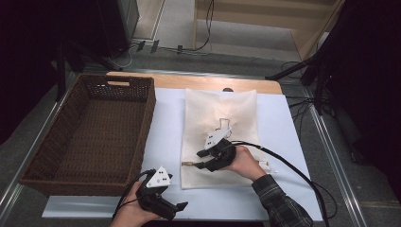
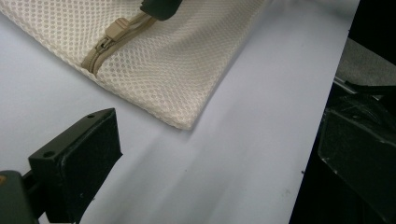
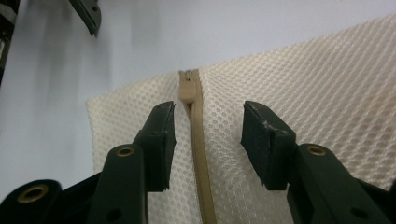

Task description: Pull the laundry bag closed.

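Although the left gripper [image 1: 161, 201] sits nearest us at the table's front edge, we see little of its working end: in the left gripper view one black jaw shows at the lower left and the other is a dark blur cut off at the right edge. The two stand wide apart with bare white sheet [image 2: 243, 154] between them, so we read it as open and empty. Its hand is cropped by the bottom of the high view.

Beyond it lies the mesh bag [image 1: 220, 137], a cream, honeycomb-textured pouch, flat and roughly rectangular on the white table cover [image 1: 165, 142]. Its near corner [image 2: 184, 123] points toward the left gripper. A tan zipper [image 3: 198, 154] runs along it, ending in a small moulded slider [image 3: 188, 88]; the pull's detail is too small for us to make out.

The right gripper [image 1: 208, 158] hovers low over the bag's near end. Its padded black jaws are parted, one on each side of the zipper tape, and neither pad presses on it; nothing is gripped.

Farther left stands a dark woven wicker basket [image 1: 142, 118], rectangular, with a handle slot in its far wall. The floor beyond is dim, and its cables are hard to trace.
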